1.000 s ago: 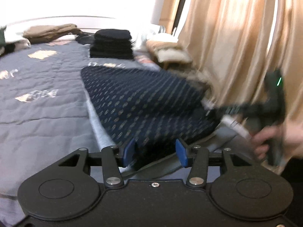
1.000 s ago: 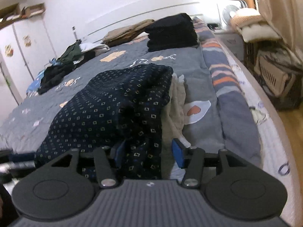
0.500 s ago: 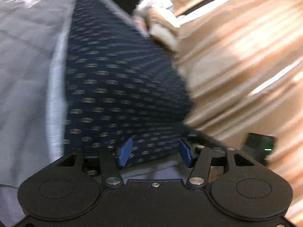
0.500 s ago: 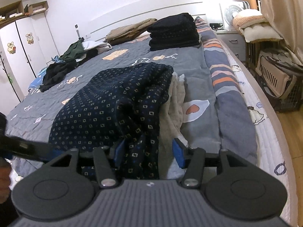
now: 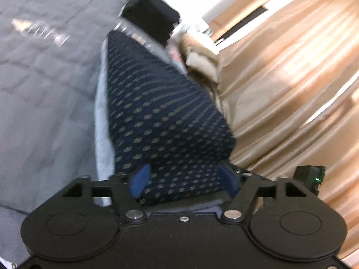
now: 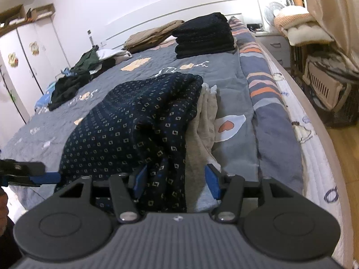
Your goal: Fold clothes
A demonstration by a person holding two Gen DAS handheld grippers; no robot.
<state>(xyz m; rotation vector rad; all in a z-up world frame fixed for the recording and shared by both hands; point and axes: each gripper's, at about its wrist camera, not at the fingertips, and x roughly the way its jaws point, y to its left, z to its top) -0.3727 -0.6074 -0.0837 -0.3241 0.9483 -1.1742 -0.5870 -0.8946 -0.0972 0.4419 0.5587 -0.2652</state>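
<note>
A navy garment [image 5: 157,116] with small square dots and a pale lining lies along the grey quilt [image 5: 44,89]. Its near end sits between the blue pads of my left gripper [image 5: 184,181], whose jaws are opening and stand wide around the cloth. In the right wrist view the same garment [image 6: 134,116] rises in a bunched fold, with beige cloth [image 6: 202,130] beside it, into my right gripper [image 6: 176,181], which is shut on it. The left gripper [image 6: 33,174] shows at the garment's left corner. The right gripper's body [image 5: 309,174] shows by the curtain.
A stack of folded black clothes [image 6: 204,35] and tan clothes [image 6: 152,35] sit by the headboard. Loose dark and green clothes [image 6: 76,76] lie at the far left. A tan curtain [image 5: 291,78] hangs close on the right. A crate [image 6: 325,89] and a nightstand stand beside the bed.
The left gripper rolled and moved in along the garment, and its jaws have spread wider around the cloth. The right gripper has kept still with its grip.
</note>
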